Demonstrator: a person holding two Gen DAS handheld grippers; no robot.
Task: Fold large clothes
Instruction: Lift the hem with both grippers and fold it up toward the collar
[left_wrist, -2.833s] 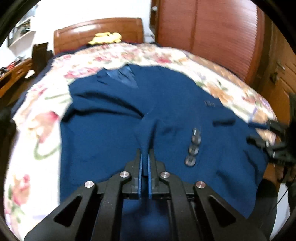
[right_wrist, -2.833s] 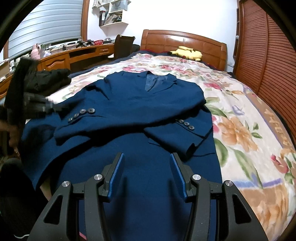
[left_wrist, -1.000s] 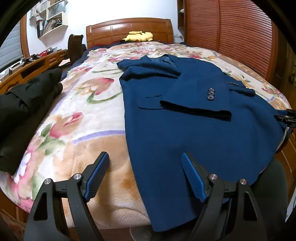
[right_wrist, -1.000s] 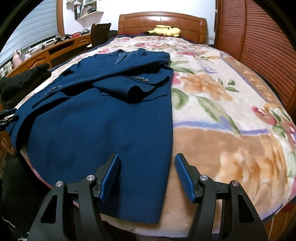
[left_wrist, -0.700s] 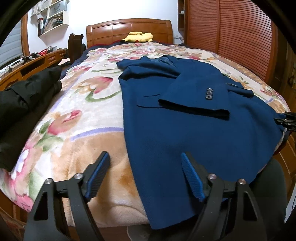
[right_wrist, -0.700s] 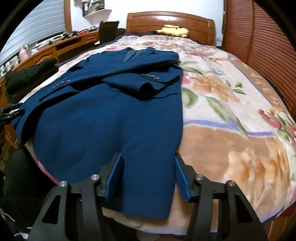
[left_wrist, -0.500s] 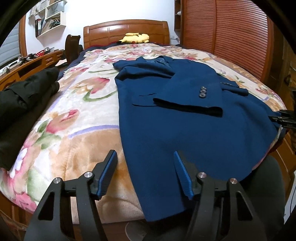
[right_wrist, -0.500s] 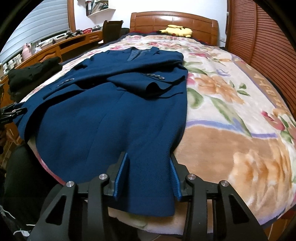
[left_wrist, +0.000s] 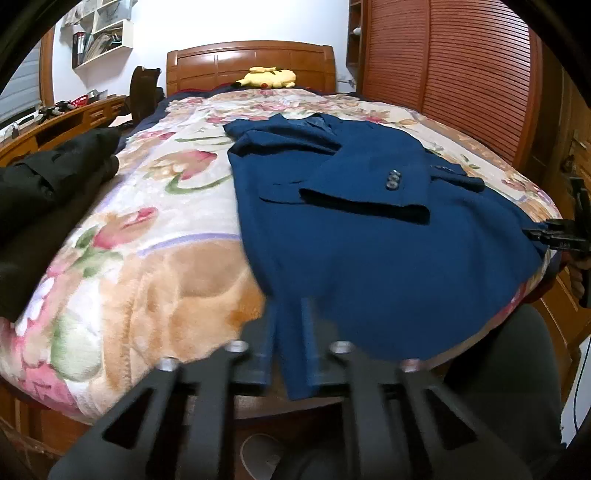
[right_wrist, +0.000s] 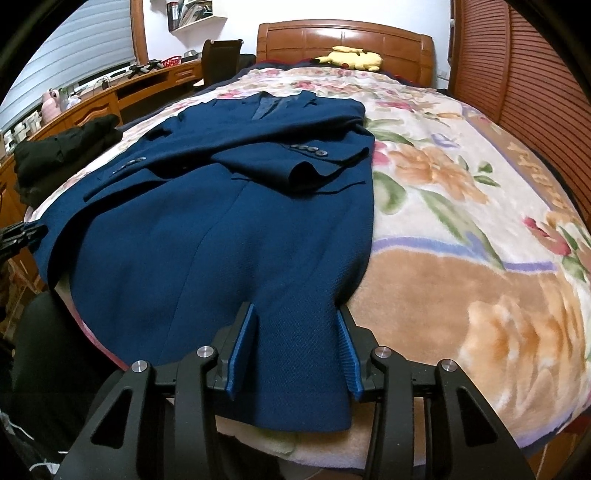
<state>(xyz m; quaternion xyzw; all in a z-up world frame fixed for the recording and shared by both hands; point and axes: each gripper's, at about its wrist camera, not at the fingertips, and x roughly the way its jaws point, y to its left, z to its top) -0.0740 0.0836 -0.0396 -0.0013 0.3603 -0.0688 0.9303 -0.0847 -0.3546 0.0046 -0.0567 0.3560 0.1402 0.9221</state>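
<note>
A dark blue suit jacket (left_wrist: 369, 236) lies flat on the bed, collar toward the headboard, both sleeves folded across its front. My left gripper (left_wrist: 288, 332) is at the jacket's left bottom corner with its jaws narrowed around the hem; the view is blurred there. My right gripper (right_wrist: 295, 343) is at the jacket's (right_wrist: 207, 229) right bottom corner, its jaws open on either side of the hem cloth. Each gripper shows small at the edge of the other's view.
The bed has a floral blanket (left_wrist: 147, 258) and a wooden headboard (right_wrist: 343, 35) with a yellow plush toy (right_wrist: 351, 55). A black garment (left_wrist: 44, 184) lies at the bed's left side. A wooden desk (right_wrist: 129, 88) runs along the left; slatted wardrobe doors (left_wrist: 461, 81) stand right.
Both grippers have moved forward onto the jacket's bottom hem corners. The left jaws have closed in markedly around the cloth; the right jaws have narrowed a little.
</note>
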